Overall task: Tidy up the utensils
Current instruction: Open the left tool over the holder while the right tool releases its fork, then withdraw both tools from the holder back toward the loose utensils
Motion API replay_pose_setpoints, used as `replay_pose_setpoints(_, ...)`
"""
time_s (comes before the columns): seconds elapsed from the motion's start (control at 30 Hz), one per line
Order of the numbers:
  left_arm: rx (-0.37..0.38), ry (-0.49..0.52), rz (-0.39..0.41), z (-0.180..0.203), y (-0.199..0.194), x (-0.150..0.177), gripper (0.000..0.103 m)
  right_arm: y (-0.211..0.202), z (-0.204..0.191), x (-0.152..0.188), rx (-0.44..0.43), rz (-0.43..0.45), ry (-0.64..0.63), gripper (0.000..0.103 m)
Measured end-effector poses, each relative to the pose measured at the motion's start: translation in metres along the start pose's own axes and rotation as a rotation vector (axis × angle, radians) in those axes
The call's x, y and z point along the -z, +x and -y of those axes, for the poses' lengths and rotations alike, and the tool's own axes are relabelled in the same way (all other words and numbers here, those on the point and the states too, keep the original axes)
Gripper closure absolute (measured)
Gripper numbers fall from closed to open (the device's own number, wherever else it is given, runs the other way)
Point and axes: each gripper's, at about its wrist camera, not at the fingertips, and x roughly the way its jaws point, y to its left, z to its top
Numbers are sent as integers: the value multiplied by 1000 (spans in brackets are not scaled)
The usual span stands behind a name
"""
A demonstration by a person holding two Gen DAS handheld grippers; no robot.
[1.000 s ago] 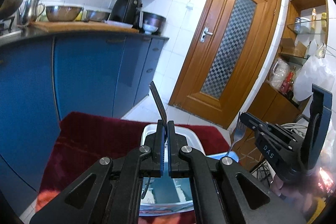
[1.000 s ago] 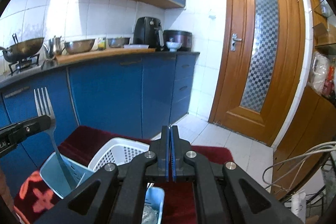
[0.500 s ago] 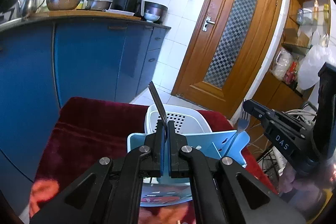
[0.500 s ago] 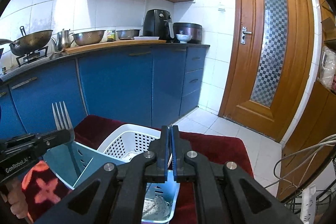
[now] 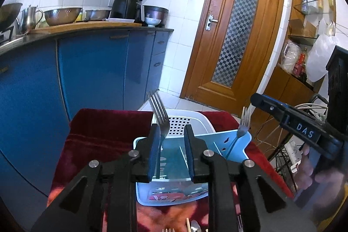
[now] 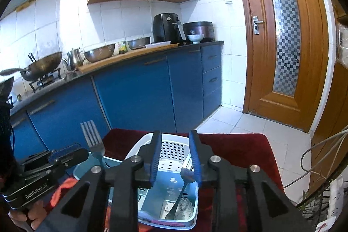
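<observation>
Jaws on both grippers are now seen spread apart; 0.5 s ago both pairs were pressed shut on utensil handles. The left gripper [image 5: 170, 149] is open, and the fork [image 5: 159, 116] that was clamped in it is seen leaning against the inner face of the left pad; whether it is being touched on the other side cannot be told. The right gripper [image 6: 175, 158] is open too, and the second fork [image 5: 242, 123] is no longer held: it is stood in the blue caddy [image 5: 237, 140] at the right corner.

Long axis of the first fork is near vertical, tilted slightly far-left, tines up, handle down into the caddy's left compartment. The second fork is likewise set tines up, handle down, leaned against the caddy's right wall. In the right wrist view the first fork [image 6: 93, 140] is seen upright at the caddy's left side, just beside the left gripper's body. A dark spoon [image 6: 180, 192] is laid diagonally inside the caddy, bowl up toward the right pad, handle running down to the near floor of the tray.

The caddy is placed on the red cloth [image 5: 104, 129] over the table, with a white perforated basket [image 5: 184, 123] touching its far side.
</observation>
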Motion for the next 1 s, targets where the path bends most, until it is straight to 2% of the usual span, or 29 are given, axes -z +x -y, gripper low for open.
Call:
replay_pose_setpoints(0.27, -9, 14, 3, 5, -31, -2, 81, -35, -2, -4, -24, 3, 20, 73)
replay_pose_setpoints(0.5, -36, 45, -14, 7, -66, 5, 81, -68, -7, 7, -57, -35, 48, 73)
replay_pose_setpoints(0.67, -74, 65, -58, 8, -84, 19, 81, -81, -8, 26, -74, -122, 95, 73)
replay_pose_setpoints(0.87, -52, 28, -144, 1, -96, 47, 81, -83, -8, 57, -58, -230, 123, 73)
replay_pose_setpoints(1.0, -70, 25, -174, -3, -96, 64, 81, -86, -8, 80, -44, -284, 118, 73)
